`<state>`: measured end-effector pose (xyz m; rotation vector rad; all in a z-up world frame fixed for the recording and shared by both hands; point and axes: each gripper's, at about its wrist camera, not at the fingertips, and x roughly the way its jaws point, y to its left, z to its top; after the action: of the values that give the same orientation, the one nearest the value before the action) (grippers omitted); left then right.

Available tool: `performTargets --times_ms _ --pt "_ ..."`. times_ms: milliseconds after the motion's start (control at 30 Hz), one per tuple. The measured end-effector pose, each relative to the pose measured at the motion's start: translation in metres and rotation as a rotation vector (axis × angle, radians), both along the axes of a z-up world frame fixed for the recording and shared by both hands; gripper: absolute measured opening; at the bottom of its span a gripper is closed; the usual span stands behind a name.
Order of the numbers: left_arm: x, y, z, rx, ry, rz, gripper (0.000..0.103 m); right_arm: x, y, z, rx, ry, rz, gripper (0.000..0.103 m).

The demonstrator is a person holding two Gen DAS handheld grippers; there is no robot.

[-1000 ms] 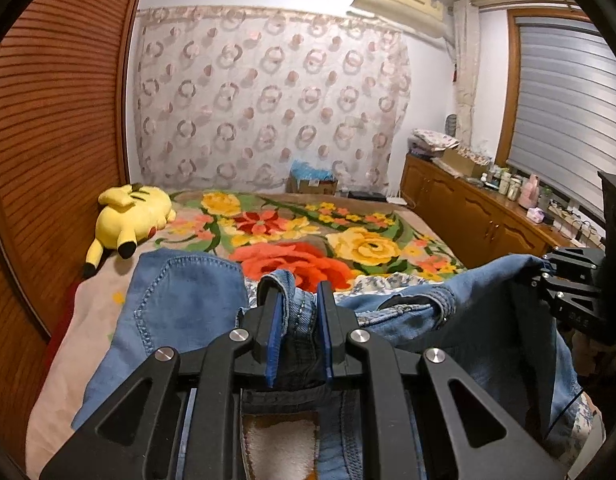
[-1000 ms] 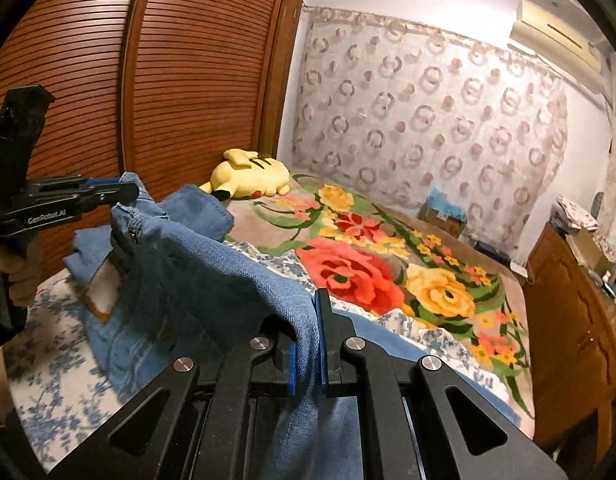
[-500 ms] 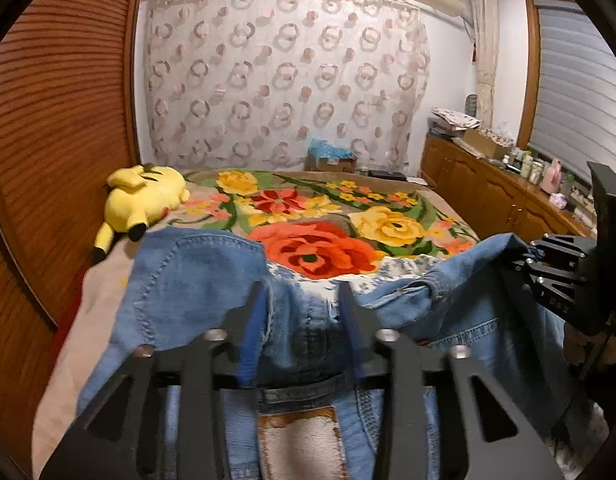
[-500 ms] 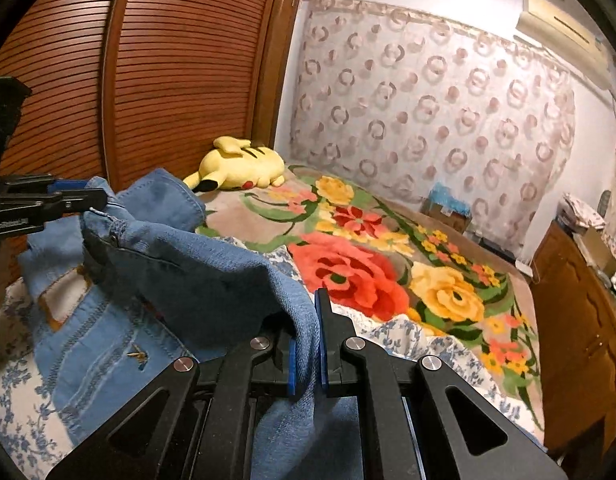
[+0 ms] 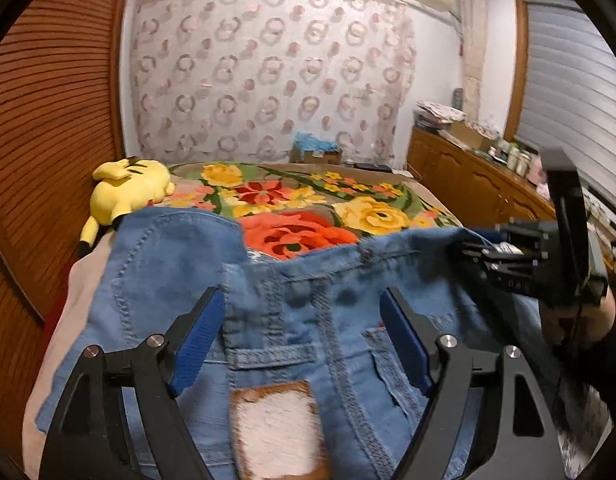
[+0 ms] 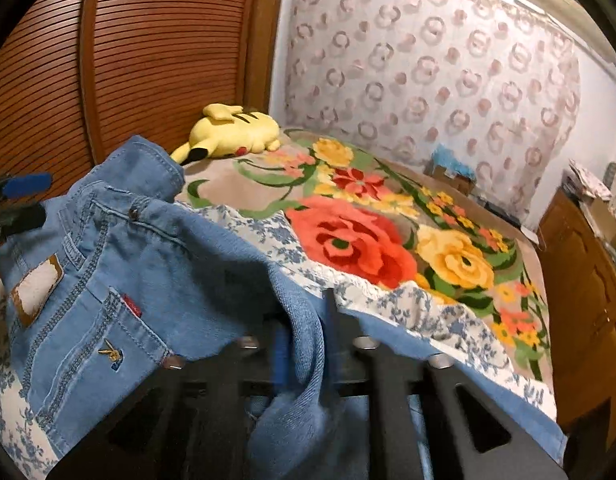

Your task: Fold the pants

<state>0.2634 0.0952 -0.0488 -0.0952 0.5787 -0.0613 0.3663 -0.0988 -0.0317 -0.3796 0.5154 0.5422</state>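
Note:
Light blue jeans point(image 5: 308, 312) lie on the bed with the waistband and a tan-edged white label patch point(image 5: 277, 426) facing me. My left gripper point(image 5: 301, 340) is wide open above the waistband, holding nothing. My right gripper point(image 6: 308, 340) is shut on a fold of the jeans point(image 6: 147, 264) and holds it a little above the bed. It also shows in the left wrist view point(image 5: 468, 246) at the right, pinching the jeans' edge. The left gripper's blue pads point(image 6: 25, 184) show at the far left of the right wrist view.
A floral blanket point(image 5: 299, 216) covers the bed, with a blue-flowered sheet point(image 6: 408, 304) near me. A yellow plush toy point(image 5: 123, 192) lies at the back left by the wooden slatted wall point(image 5: 39, 140). A wooden cabinet point(image 5: 476, 188) runs along the right.
My left gripper has opened and let go of the waistband, which dropped flat on the bed. My right gripper kept its hold and lowered the fold.

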Motion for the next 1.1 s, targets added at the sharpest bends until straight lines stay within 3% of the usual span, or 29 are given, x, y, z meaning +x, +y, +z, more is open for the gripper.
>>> performTargets --times_ms 33,67,267,600,1100 --pt "-0.001 -0.005 -0.002 -0.001 0.003 -0.02 0.081 -0.002 -0.003 0.004 0.013 0.005 -0.002 0.049" --pt "-0.001 -0.01 -0.004 0.0 0.005 -0.039 0.081 -0.005 -0.007 0.009 0.028 0.013 -0.007 0.05" --pt "-0.005 -0.036 -0.016 0.017 0.018 -0.151 0.08 -0.052 -0.036 0.023 0.073 0.033 -0.089 0.05" --pt "-0.018 -0.064 -0.018 0.052 0.048 -0.307 0.08 -0.144 -0.061 0.017 0.07 0.077 -0.227 0.05" --pt "-0.03 -0.074 -0.02 0.071 0.041 -0.331 0.08 -0.194 -0.048 0.001 0.058 0.173 -0.236 0.05"
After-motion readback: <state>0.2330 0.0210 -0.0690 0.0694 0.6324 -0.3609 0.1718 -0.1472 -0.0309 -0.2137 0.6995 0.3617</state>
